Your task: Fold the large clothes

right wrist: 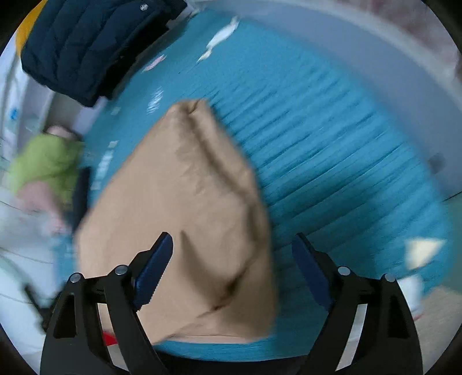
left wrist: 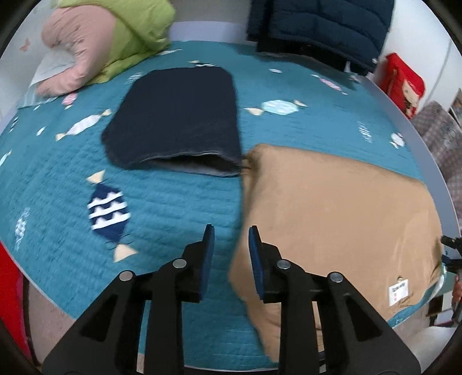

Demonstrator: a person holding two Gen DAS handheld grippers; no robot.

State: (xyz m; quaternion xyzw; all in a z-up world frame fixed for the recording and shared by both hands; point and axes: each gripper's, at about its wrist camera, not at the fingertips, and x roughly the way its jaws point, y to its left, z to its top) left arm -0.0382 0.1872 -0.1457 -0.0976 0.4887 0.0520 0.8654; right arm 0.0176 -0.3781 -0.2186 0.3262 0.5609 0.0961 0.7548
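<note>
A tan garment (left wrist: pixel 332 207) lies folded flat on the teal quilted bed (left wrist: pixel 173 207), at the right, with a white label near its corner. It also shows in the right wrist view (right wrist: pixel 187 207), blurred. My left gripper (left wrist: pixel 231 233) is open and empty, hovering over the garment's left edge. My right gripper (right wrist: pixel 232 242) is wide open and empty above the garment's near end. A folded dark navy garment (left wrist: pixel 179 118) lies on the bed beyond the tan one.
A dark blue puffer jacket (left wrist: pixel 317 26) lies at the bed's far edge, also in the right wrist view (right wrist: pixel 86 43). A green and pink bundle of clothes (left wrist: pixel 101 43) sits at the far left. A red bag (left wrist: pixel 401 80) stands beside the bed at right.
</note>
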